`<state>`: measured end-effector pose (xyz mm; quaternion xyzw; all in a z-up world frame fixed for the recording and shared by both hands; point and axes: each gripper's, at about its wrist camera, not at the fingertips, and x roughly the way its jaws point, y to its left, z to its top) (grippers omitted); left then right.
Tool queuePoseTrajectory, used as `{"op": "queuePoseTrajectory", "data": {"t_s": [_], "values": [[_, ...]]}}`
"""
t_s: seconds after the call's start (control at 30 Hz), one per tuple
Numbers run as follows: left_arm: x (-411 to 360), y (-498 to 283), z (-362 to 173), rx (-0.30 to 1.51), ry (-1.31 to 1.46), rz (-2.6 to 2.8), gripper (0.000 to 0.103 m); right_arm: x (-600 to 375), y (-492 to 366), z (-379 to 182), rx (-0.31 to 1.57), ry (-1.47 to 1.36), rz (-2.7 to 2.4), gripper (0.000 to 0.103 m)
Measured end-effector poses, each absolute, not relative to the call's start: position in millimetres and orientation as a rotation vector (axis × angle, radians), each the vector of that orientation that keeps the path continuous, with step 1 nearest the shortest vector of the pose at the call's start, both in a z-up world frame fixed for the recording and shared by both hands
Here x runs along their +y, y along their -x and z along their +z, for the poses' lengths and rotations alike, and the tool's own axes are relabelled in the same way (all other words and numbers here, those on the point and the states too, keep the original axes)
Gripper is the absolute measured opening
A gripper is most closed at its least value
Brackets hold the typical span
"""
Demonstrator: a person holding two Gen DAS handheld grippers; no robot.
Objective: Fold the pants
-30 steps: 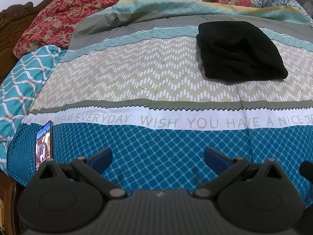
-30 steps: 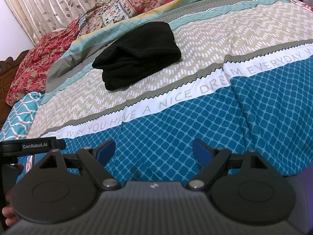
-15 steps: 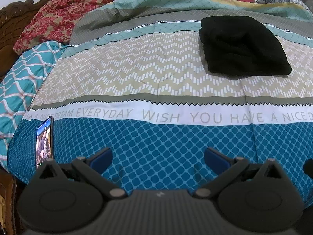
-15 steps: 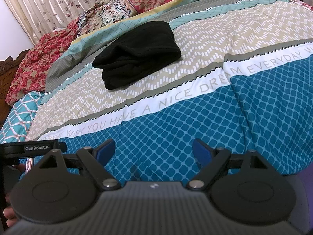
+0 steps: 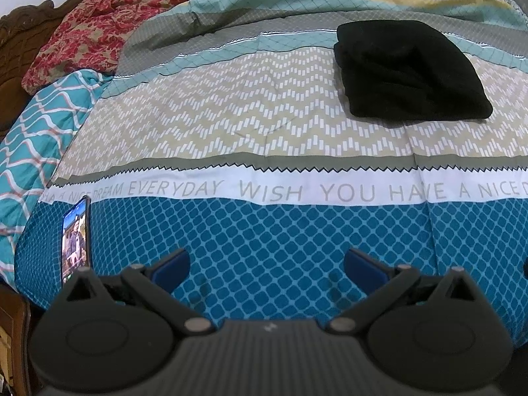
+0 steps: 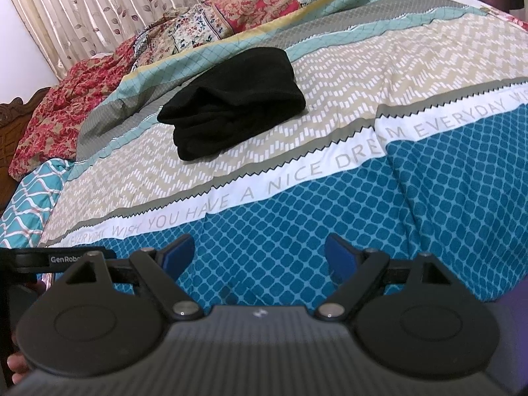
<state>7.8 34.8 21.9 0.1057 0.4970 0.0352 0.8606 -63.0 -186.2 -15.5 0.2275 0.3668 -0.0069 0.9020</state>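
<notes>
Black pants [image 5: 411, 72] sit as a compact folded bundle on the bed [image 5: 231, 125], on the zigzag band of the bedspread, well beyond both grippers. From the left gripper [image 5: 266, 264] they lie ahead and to the right; from the right gripper [image 6: 260, 253] ahead, slightly left [image 6: 231, 102]. Neither arm is clearly nearer. The bundle's long axis looks to run away from the near bed edge, though fisheye warp makes this unsure. Both grippers hover spread over the blue band, holding nothing. Fold looks finished. Phone [image 5: 76, 234] lies far left. No containers in view.
</notes>
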Motion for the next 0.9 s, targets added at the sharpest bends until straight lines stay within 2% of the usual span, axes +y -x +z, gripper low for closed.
{"op": "queuePoseTrajectory", "data": {"t_s": [0.9], "values": [[32.4, -5.7, 22.8, 1.047, -0.22, 0.042, 0.103, -183.8, 67.1, -8.1, 0.695, -0.456, -0.051, 0.088]]}}
